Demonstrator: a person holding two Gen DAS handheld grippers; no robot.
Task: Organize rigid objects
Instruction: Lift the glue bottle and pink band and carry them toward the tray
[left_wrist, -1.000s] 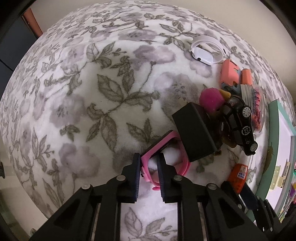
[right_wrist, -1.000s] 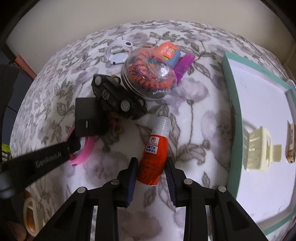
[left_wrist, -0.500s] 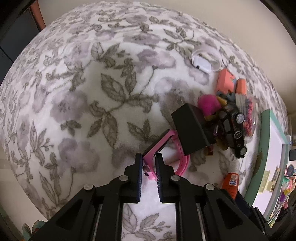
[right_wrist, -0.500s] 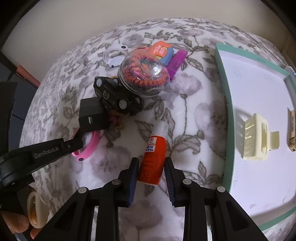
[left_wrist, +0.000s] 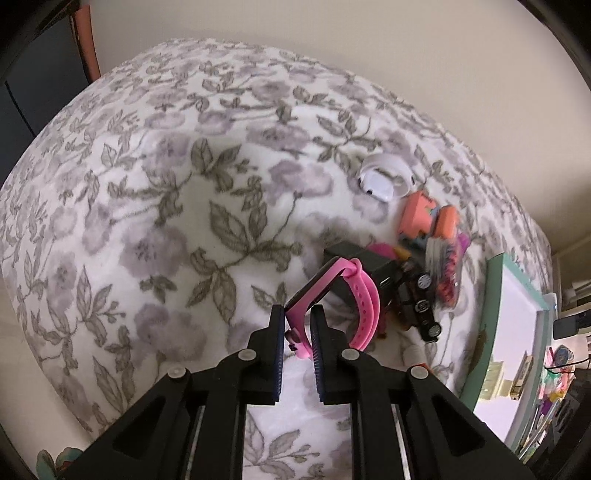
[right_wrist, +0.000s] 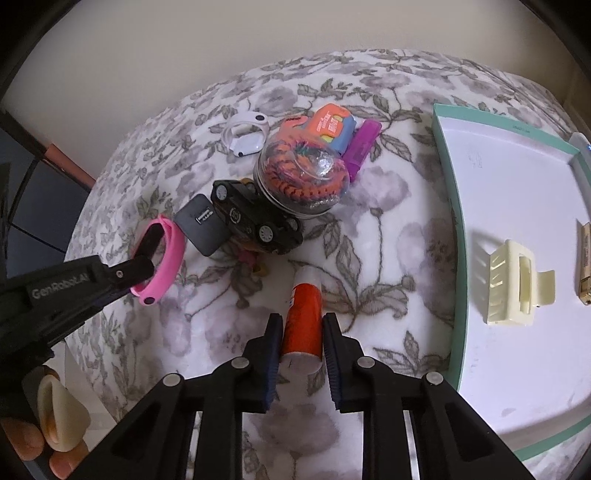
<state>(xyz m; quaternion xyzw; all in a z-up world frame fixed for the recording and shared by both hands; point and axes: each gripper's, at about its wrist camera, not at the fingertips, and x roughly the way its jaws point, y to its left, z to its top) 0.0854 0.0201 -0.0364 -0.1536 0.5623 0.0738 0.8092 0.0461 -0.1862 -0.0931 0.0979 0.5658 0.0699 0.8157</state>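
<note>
- Our left gripper is clamped on the pink watch, pinching the body end of it while the strap loops out to the right.
- From the right wrist view the pink watch looks clear of the floral blanket, hanging just left of the black charger block.
- Our right gripper has just been closing and now squeezes the orange bottle, white cap pointing away from us. Can't really tell if the bottle is off the blanket or resting on it.
- The leftover pile sits behind the bottle: a black toy car touching the charger, a clear dome of orange bands right behind the car, then an orange pack and a purple thing at the back.
- A white ring-shaped gadget lies a bit apart on the far left of the pile.
- The teal-rimmed white tray is off to the right, with a cream hair claw in it, plus a small gold-ish item at the edge that we can't make out.
</note>
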